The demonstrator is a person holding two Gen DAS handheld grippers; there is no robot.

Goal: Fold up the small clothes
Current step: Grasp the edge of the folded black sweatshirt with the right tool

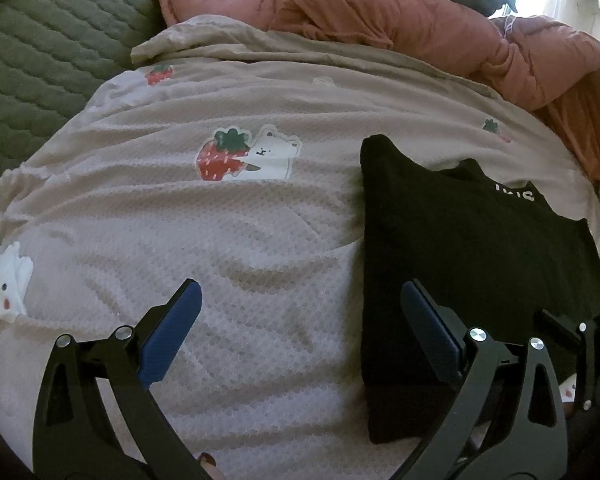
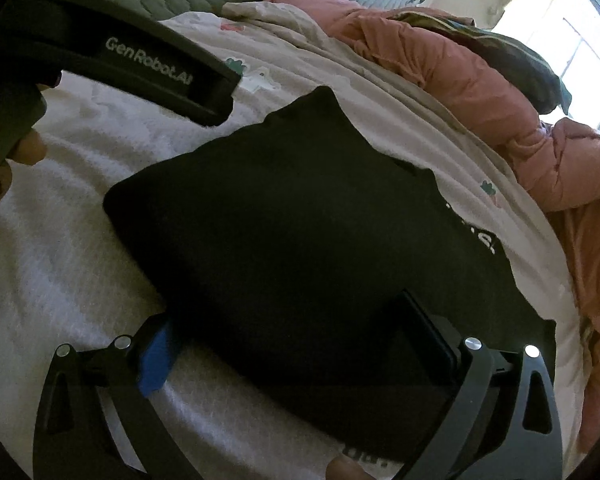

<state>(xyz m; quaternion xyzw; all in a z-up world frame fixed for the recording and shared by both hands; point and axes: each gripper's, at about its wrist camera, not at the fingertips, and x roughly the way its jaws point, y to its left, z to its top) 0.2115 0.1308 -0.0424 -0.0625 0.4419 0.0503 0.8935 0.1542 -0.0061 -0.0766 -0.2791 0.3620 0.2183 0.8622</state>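
Both grippers are spread wide right now, nothing pinched in either one. Left gripper (image 1: 300,316) hovers low over the bedspread (image 1: 220,240), with its blue left pad (image 1: 172,336) above bare fabric and its right finger sitting at the left edge of the black garment (image 1: 480,256). Right gripper (image 2: 292,344) is low over the near part of that same garment (image 2: 284,216); its blue left pad (image 2: 156,360) is just at the garment's near-left edge and the other finger rests over the black cloth, can't tell if it's actually touching.

Garment itself is folded into a compact, roughly rectangular bundle, lying flat on the pale waffle-textured bedspread with the strawberry and bear print (image 1: 248,154). A bit of white lettering (image 1: 514,194) shows near its far right corner, too cut off to read.

Behind it there's a bunched-up salmon-pink comforter (image 1: 440,28) along the far side, and a green quilted cover (image 1: 40,48) off to the left. In the right wrist view, the left tool's black body with "GenRobot.AI" on it (image 2: 148,66) crosses the upper left, and a thumb (image 2: 28,148) pokes out below it
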